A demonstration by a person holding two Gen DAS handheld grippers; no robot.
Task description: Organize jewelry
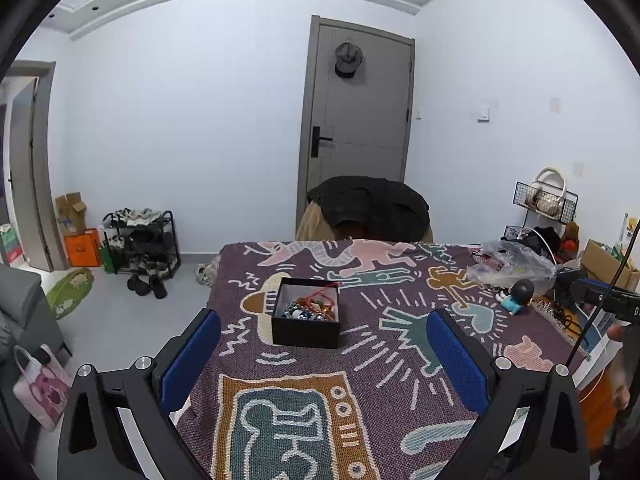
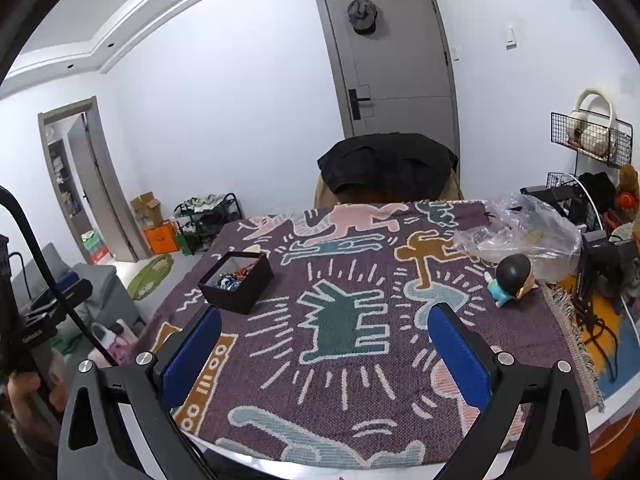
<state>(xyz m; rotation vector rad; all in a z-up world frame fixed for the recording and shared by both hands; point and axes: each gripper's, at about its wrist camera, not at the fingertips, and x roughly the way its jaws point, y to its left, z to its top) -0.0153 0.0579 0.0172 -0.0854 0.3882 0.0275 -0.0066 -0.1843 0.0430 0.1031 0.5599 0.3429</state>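
A black open box [image 1: 306,330] stands on the patterned purple cloth [image 1: 372,364] of the table. It holds a heap of beaded jewelry [image 1: 306,308] with a red cord. My left gripper [image 1: 324,320] is open and empty, a little short of the box, above the cloth. In the right wrist view the same box [image 2: 240,288] is at the left and the jewelry [image 2: 232,278] shows inside. My right gripper [image 2: 325,316] is open and empty over the cloth [image 2: 360,360], to the right of the box.
A clear plastic bag [image 2: 524,236] and a small doll figure [image 2: 510,280] lie at the table's right side, with cables and wire racks [image 2: 592,136] behind. A chair with a black jacket [image 1: 370,206] stands at the far edge. A shoe rack [image 1: 140,242] stands on the floor at left.
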